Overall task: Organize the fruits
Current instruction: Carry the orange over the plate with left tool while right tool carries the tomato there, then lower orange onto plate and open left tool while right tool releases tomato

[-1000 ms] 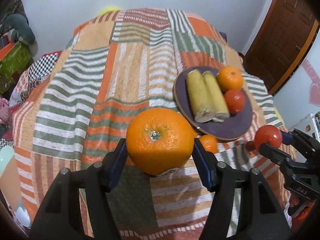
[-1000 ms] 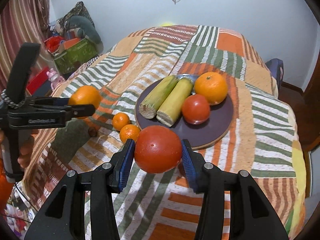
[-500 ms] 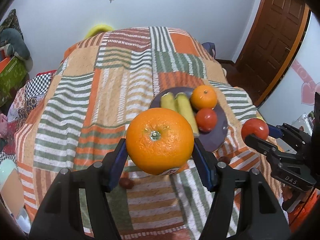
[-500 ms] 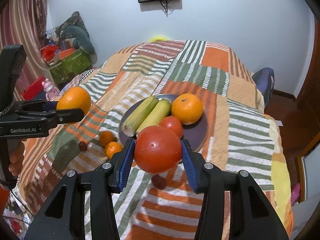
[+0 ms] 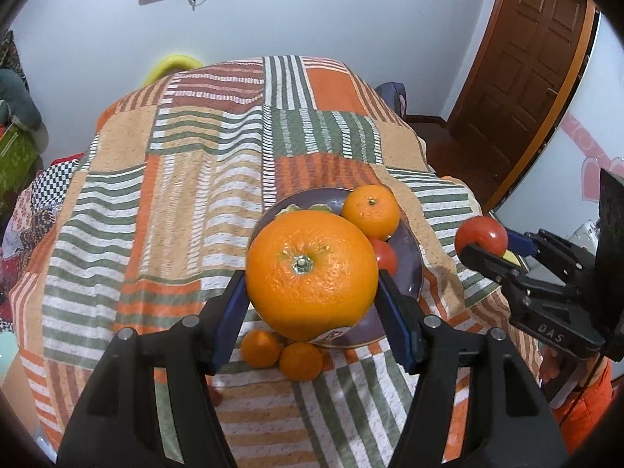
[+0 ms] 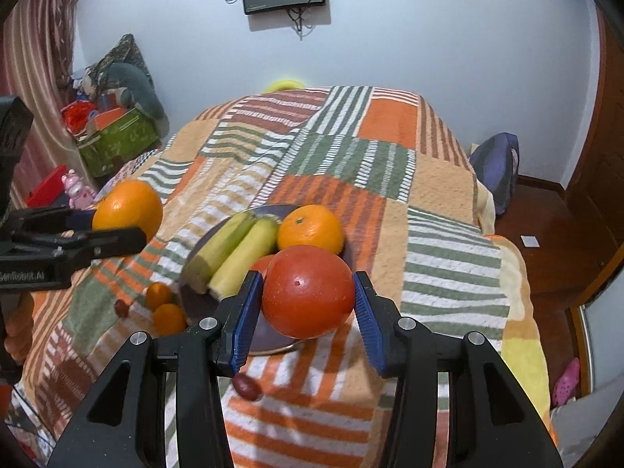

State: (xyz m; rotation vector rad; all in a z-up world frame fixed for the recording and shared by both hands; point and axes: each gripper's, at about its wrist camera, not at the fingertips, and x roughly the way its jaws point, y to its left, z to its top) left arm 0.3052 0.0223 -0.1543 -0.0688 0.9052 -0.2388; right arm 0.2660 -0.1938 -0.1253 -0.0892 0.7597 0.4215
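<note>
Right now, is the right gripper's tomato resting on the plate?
No, the right gripper holds the tomato up in the air above the plate, clamped between its blue pads.

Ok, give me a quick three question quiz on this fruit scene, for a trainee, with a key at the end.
1. True or false: the left tool holds a large orange.
2. What does the right tool hold: A) corn cob, B) tomato, C) small tangerine?
3. Fill in: the two small tangerines lie on the bedspread beside the ____, not on it.

Key: 1 true. 2 B. 3 plate.
</note>
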